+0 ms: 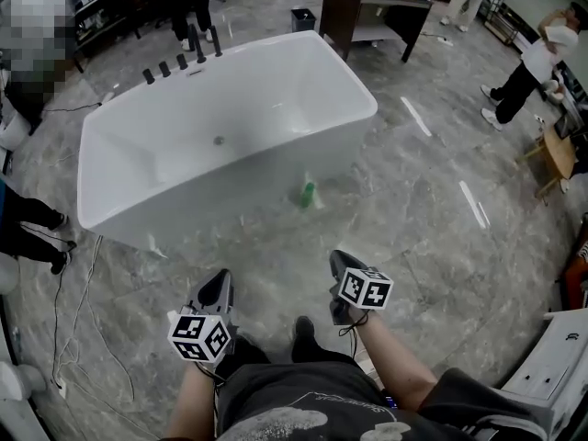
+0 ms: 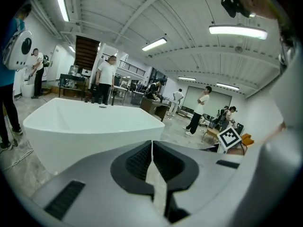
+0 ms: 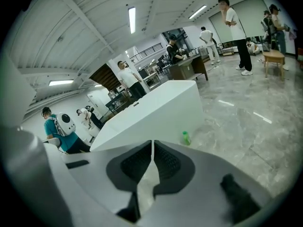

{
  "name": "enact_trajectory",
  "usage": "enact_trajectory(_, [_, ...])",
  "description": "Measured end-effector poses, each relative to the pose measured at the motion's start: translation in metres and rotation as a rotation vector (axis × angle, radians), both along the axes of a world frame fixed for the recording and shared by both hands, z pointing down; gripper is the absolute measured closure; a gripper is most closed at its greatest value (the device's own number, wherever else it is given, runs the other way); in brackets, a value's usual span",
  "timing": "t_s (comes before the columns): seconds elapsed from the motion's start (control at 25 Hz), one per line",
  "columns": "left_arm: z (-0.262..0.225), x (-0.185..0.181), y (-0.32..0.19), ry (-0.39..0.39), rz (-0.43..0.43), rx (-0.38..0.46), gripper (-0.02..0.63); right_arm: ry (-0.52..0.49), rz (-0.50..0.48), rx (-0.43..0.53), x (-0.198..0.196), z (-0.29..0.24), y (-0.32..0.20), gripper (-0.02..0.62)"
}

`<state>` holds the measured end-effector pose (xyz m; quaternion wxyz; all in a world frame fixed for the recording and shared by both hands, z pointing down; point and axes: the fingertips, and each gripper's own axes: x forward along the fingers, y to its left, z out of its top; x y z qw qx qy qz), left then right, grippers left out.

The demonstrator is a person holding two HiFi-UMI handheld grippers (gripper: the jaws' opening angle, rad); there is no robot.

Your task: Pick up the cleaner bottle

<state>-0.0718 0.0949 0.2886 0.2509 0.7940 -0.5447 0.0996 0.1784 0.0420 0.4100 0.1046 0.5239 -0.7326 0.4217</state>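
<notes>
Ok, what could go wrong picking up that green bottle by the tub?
Both the left gripper and right gripper have jaws together; pushed in unopened they would likely knock the cleaner bottle over. It stands close beside the bathtub, so a jaw may strike the wall.

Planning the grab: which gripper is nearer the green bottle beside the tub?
Right. The right gripper is short of the green bottle, slightly to its right; the left gripper is farther off, short and well left.
</notes>
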Motion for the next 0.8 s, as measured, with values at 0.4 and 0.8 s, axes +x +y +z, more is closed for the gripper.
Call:
enact_trajectory(0.4, [0.004, -0.033, -0.078, 0.076, 0.210, 0.014, 0.588, 0.064, 0.232, -0.001, -0.024, -0.009, -0.023, 0.565])
enact_trajectory(0.8, [0.010, -0.111, -0.146, 0.066, 0.461, 0.015, 0.588, 0.147, 0.507, 0.009, -0.076, -0.029, -0.031, 0.565])
